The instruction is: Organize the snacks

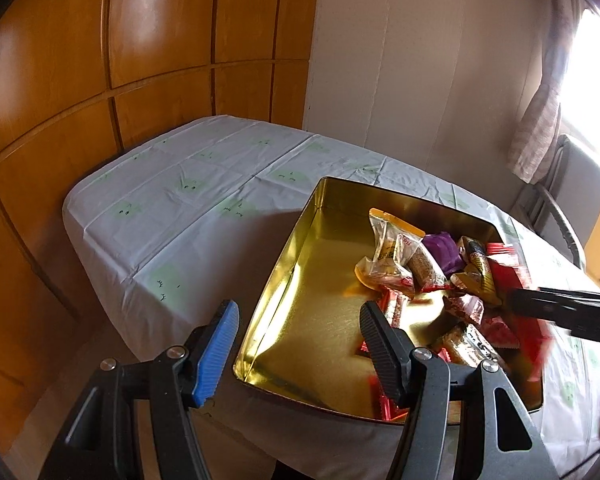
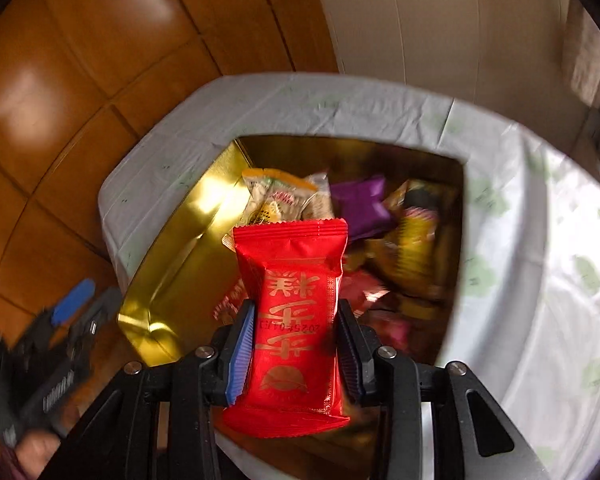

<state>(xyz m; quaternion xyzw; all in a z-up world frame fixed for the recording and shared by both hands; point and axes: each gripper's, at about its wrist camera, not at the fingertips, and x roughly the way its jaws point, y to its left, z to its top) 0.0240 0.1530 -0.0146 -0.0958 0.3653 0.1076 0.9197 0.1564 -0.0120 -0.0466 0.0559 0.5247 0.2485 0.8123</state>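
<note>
Left wrist view looks down across the tin [image 1: 320, 280] from its near-left corner; right wrist view, apparently closer and blurred, overlooks the same tin [image 2: 172, 264].

Home: clothed table [image 1: 188, 200], curtain [image 1: 540, 128].

The red snack pack [image 2: 292, 312] held between the right jaws has big gold Chinese letters, upside down; one reads 糕. A small upside-down date on it starts 2025. Other wrappers are too blurry.
</note>
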